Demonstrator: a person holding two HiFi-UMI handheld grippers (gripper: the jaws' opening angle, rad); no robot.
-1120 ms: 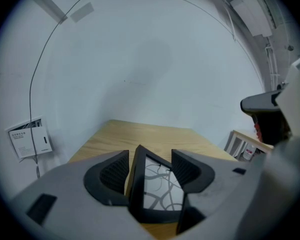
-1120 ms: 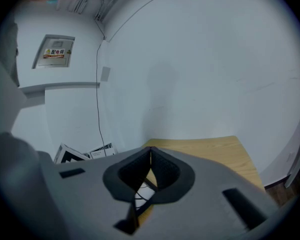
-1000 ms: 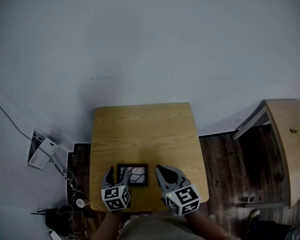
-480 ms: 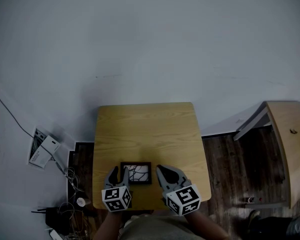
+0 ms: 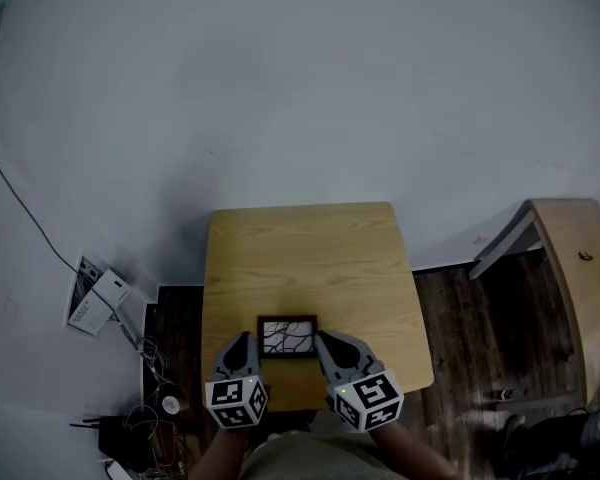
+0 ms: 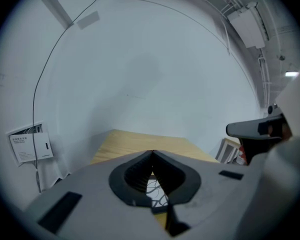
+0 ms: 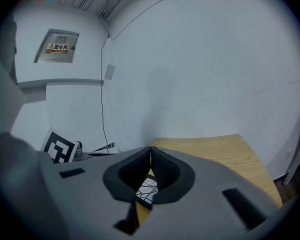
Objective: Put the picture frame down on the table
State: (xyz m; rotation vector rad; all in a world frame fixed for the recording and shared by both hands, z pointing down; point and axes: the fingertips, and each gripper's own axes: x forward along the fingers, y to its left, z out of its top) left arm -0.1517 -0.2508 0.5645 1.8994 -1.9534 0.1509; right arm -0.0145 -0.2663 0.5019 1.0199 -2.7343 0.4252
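A small dark picture frame [image 5: 288, 337] with a black-and-white line drawing lies flat on the wooden table [image 5: 310, 258], near its front edge. My left gripper [image 5: 244, 345] sits just off the frame's left side and my right gripper [image 5: 326, 342] just off its right side. In the left gripper view the gripper's [image 6: 152, 152] jaw tips meet, and a piece of the frame [image 6: 156, 191] shows below through the oval gap. The right gripper [image 7: 150, 149] looks the same, with the frame [image 7: 146, 188] seen beneath it. Nothing is pinched at either pair of tips.
A light wooden cabinet [image 5: 580, 288] stands at the right on the dark plank floor. White boxes and cables [image 5: 95, 303] lie on the floor left of the table. A pale wall rises behind the table, with a labelled panel [image 7: 60, 46] high on it.
The left gripper's jaws stood apart a second ago and now stand together. Both grippers have edged in toward the frame's sides. The head view has shifted, so the table sits further right.
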